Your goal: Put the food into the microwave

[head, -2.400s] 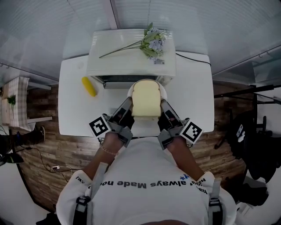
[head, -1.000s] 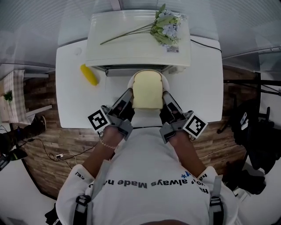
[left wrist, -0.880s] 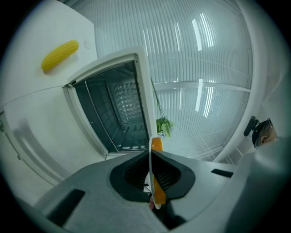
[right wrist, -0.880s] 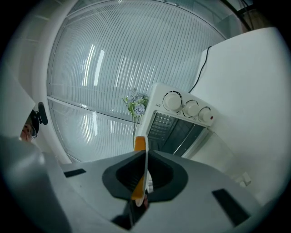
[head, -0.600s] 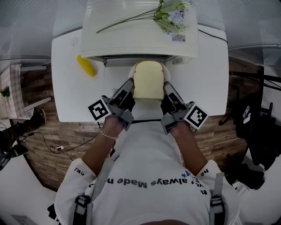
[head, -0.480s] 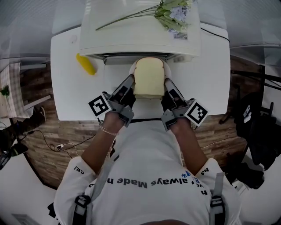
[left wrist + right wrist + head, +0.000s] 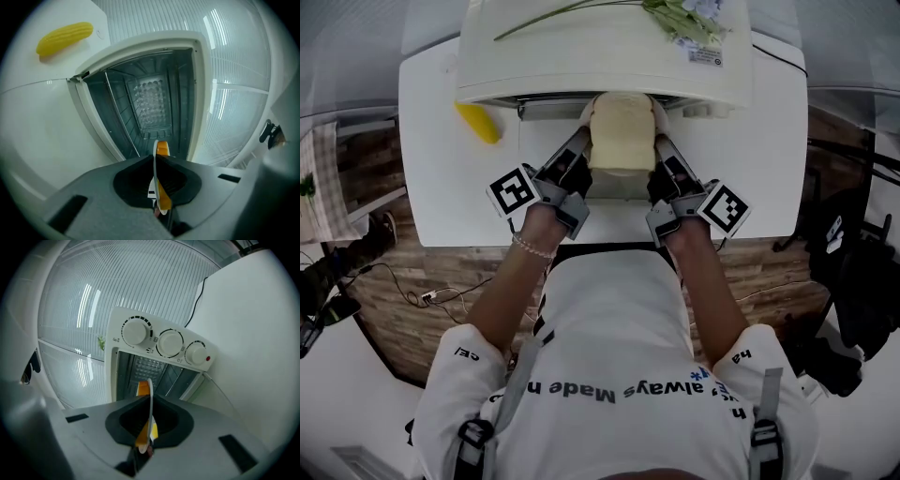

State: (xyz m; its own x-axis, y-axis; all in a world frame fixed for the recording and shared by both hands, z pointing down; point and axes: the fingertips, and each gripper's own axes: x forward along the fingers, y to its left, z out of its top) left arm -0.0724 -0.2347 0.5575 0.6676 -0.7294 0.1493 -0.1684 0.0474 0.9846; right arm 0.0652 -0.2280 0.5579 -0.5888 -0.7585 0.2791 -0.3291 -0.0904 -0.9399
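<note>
White table (image 7: 441, 197) bears the microwave (image 7: 581, 66); the bread (image 7: 622, 131) hangs at its mouth between left gripper (image 7: 578, 150) and right gripper (image 7: 662, 152). Left gripper view: jaws pinch the plate (image 7: 154, 171) by its rim, microwave open ahead. Right gripper view: the same pinch on the opposite rim. The plate looks stiff and slick, the bread light and loose (likely to slide if tilted), so level, opposite-rim holds suit.

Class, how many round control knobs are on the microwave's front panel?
3, in a row across the control panel: left knob, middle knob, right knob; none looks hidden.
</note>
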